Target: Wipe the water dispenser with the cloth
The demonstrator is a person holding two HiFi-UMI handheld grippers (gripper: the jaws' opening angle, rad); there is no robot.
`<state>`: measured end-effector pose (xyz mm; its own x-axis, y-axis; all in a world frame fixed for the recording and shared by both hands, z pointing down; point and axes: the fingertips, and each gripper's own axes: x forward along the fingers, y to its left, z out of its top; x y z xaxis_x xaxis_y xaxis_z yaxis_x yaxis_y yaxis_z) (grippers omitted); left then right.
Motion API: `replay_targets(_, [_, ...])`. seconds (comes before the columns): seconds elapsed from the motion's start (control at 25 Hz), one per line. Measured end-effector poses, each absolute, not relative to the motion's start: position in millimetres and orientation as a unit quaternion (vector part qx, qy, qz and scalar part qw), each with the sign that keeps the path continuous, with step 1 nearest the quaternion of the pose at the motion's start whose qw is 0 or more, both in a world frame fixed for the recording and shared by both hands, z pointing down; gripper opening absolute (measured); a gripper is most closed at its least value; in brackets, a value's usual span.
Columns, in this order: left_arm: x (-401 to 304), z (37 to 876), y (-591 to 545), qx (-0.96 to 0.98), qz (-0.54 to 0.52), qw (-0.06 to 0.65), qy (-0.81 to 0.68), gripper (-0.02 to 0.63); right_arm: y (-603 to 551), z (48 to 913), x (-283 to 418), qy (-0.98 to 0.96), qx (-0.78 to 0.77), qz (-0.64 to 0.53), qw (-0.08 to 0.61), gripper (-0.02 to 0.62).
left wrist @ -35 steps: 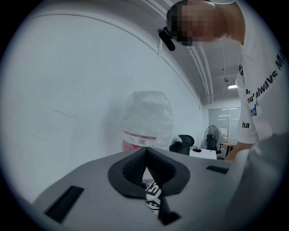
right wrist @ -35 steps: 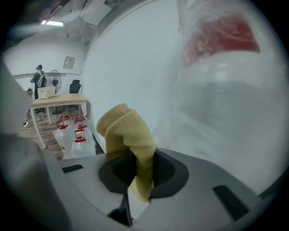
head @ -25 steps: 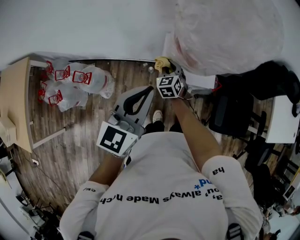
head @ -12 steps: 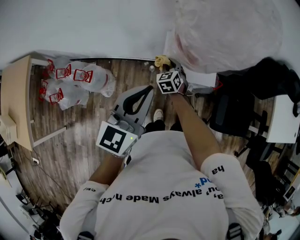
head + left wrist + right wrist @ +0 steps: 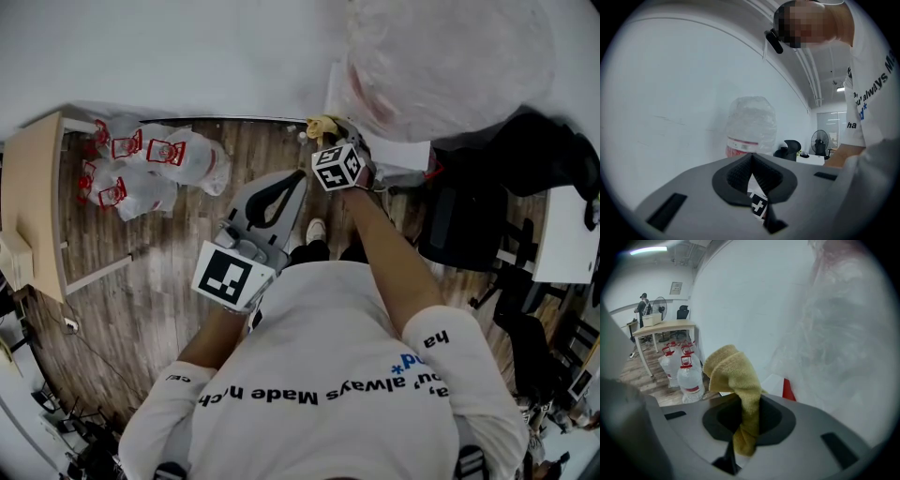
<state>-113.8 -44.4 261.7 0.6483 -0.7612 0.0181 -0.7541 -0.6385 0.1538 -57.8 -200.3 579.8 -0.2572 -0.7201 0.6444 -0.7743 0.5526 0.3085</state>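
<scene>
Beside the white top of the water dispenser (image 5: 398,155), under its plastic-wrapped bottle (image 5: 450,66), my right gripper (image 5: 745,413) has its jaws clamped on the twisted lower part of the yellow cloth (image 5: 733,371). The bunched end stands up above them, and I cannot tell whether it touches the dispenser. My left gripper (image 5: 752,161) hangs lower over the wooden floor (image 5: 159,272), its jaws closed on nothing.

White wall (image 5: 187,56), wood-plank floor (image 5: 141,281), pale wooden table (image 5: 28,187) at left, black office chair (image 5: 455,225) at right.
</scene>
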Motion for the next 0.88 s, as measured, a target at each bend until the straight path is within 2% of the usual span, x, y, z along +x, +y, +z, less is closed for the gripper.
replay_targets(0.88, [-115, 255, -29, 0.904, -0.036, 0.069, -0.420, 0.018, -165, 585, -62, -0.796, 0.462, 0.029, 0.390, 0.061])
